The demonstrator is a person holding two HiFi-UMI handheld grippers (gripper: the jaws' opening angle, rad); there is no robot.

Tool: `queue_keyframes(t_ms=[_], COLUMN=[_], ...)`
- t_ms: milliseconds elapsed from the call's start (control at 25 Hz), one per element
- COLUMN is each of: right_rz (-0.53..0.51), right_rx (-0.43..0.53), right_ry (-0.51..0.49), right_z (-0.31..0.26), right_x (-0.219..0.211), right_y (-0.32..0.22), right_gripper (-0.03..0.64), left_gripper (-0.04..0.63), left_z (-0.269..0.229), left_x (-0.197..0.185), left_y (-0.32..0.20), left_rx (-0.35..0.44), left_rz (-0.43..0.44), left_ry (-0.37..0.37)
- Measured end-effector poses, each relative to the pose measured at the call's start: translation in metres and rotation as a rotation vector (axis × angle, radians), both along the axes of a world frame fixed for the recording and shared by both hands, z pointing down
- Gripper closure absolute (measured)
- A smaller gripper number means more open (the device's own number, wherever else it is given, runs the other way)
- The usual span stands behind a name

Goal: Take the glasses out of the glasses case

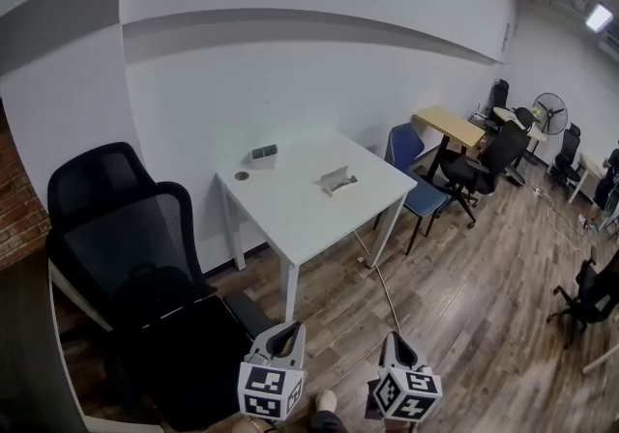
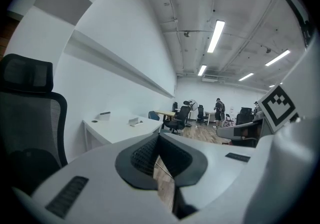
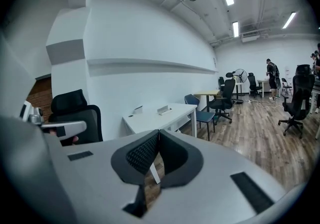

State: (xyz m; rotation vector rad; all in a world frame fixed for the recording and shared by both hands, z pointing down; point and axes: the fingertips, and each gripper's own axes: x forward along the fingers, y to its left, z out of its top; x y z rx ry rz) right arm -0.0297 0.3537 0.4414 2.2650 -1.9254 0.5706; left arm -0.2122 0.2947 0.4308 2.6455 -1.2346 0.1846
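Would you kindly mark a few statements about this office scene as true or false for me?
1. Both the left claw and the right claw are shut and empty. True.
2. The left claw touches the white table. False: both claws are well short of it.
3. A black mesh chair stands left of the table in the head view. True.
4. The blue chair is on the table's left. False: it stands at its right.
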Motion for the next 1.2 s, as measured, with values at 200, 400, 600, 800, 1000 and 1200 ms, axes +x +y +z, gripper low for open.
queue_keyframes(t_ms=[200,400,600,800,1000,1200], right_rz=[-0.003,-0.026,-0.049,-0.080,-0.136,-0.168], right_rx=[0.003,0.019,0.022,0.020,0.016,-0.002], right_ry=[-0.010,-0.001,0.005,0.004,-0.001,-0.019], right_z=[-0.003,-0.013,-0.018,-0.018,-0.019,-0.009], right_x=[0.027,0.058,0.086,0.113,0.128,0.134], right_y=[-0.028,-0.072,-0.111,-0.145,-0.175,-0.198], right_gripper=[0.584,0.584,0.584,0.584,0.584,0.584], left_gripper=[0.578,0.578,0.578,0.578,0.578,0.578], left_z=[-0.006,-0.013,-0.019,-0.022,-0.017,-0.007], left_x=[0.027,0.059,0.088,0.114,0.129,0.137], left_y=[-0.030,-0.070,-0.107,-0.137,-0.156,-0.173], left_rx=[0.009,0.018,0.029,0.038,0.028,0.009], left_rz=[0.005,-0.010,-0.024,-0.050,-0.084,-0.106], left_ry=[-0.008,-0.002,-0.001,-0.006,-0.027,-0.052])
